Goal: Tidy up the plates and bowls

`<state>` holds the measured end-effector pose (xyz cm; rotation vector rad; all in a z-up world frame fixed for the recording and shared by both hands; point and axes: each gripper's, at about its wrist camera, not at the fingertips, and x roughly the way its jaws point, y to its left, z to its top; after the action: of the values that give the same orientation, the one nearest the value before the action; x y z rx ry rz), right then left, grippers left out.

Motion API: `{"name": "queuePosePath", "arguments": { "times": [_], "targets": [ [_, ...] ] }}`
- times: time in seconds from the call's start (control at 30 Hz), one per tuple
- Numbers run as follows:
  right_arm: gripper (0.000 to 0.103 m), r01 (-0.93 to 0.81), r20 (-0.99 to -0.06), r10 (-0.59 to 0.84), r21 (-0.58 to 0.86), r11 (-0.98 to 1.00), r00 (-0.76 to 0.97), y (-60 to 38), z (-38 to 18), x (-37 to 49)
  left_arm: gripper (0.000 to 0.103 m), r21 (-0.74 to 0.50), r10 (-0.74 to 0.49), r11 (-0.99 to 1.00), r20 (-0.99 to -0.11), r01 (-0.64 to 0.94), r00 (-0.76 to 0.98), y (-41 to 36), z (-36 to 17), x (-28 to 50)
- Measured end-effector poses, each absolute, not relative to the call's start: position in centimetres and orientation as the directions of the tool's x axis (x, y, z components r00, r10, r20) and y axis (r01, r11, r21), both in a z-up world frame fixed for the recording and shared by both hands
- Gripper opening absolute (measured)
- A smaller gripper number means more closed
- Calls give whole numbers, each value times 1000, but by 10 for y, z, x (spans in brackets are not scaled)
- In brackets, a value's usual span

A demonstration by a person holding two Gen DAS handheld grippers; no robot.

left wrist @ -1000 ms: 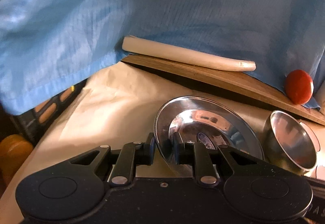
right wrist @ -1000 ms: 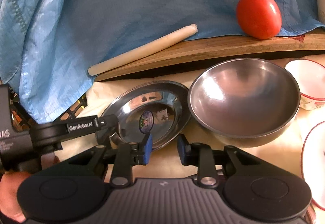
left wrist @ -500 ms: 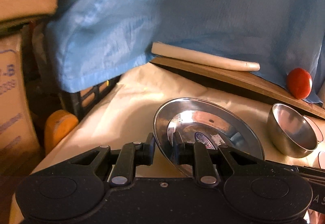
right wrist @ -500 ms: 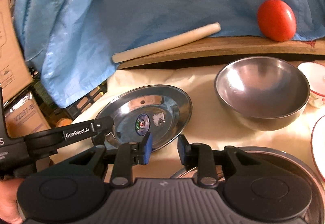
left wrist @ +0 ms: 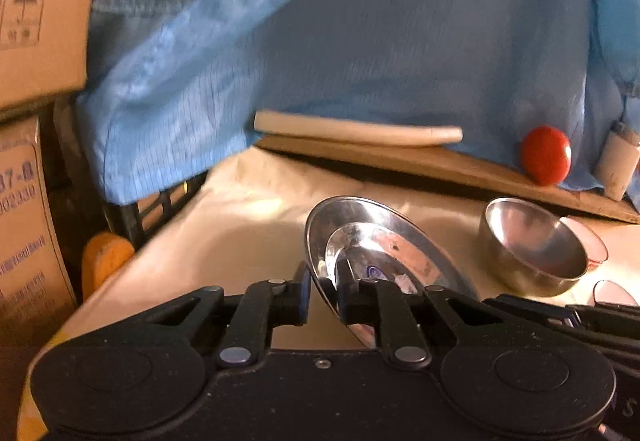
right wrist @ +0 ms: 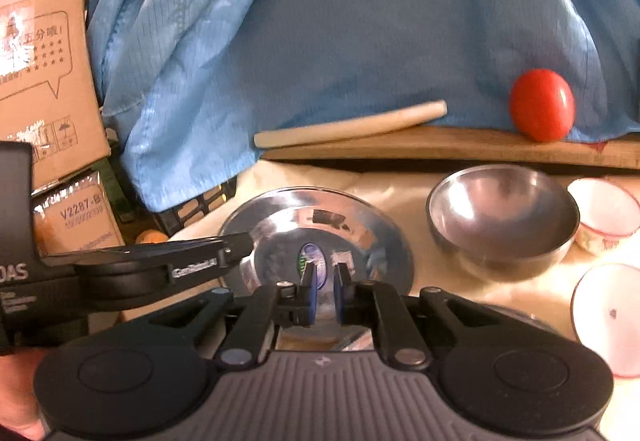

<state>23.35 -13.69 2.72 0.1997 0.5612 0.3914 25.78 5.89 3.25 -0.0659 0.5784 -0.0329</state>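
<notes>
Left tool [right wrist: 240, 247], marked "GenRobot.AI", grips steel plate [right wrist: 360, 217].

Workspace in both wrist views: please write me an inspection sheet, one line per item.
Surface: table under a cream cover.
Job's things: steel plate tilted, held by its rim; steel bowl upright; white red-rimmed bowl beside it; white plate at the right edge.
Clutter: tomato and pale stick on a wooden board.
Grippers: left gripper shut on the steel plate; right gripper nearly closed, holding nothing.
Cables: nothing seen.
Surroundings: blue cloth, cardboard boxes.
</notes>
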Motion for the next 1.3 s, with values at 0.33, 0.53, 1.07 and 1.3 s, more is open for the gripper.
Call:
{"name": "queuePosePath", "arguments": {
  "times": [0.33, 0.53, 1.07, 1.3],
  "targets": [
    [42, -232, -512, 344, 271, 934, 788, -144, 26, 244, 18, -117, -50, 993, -576, -22, 816, 72, 18, 256],
    [42, -208, -562, 317, 250, 945, 764, -140, 20, 263, 20, -130, -56, 991, -585, -25, 809, 76, 12, 259],
    [25, -260, -551, 369, 268, 928, 748, -131, 21, 265, 20, -116, -49, 993, -582, -24, 812, 73, 15, 259],
    [38, -188, -579, 310, 262, 947, 754, -144, 15, 273, 21, -125, -47, 992, -593, -34, 804, 76, 10, 261]
  ]
}}
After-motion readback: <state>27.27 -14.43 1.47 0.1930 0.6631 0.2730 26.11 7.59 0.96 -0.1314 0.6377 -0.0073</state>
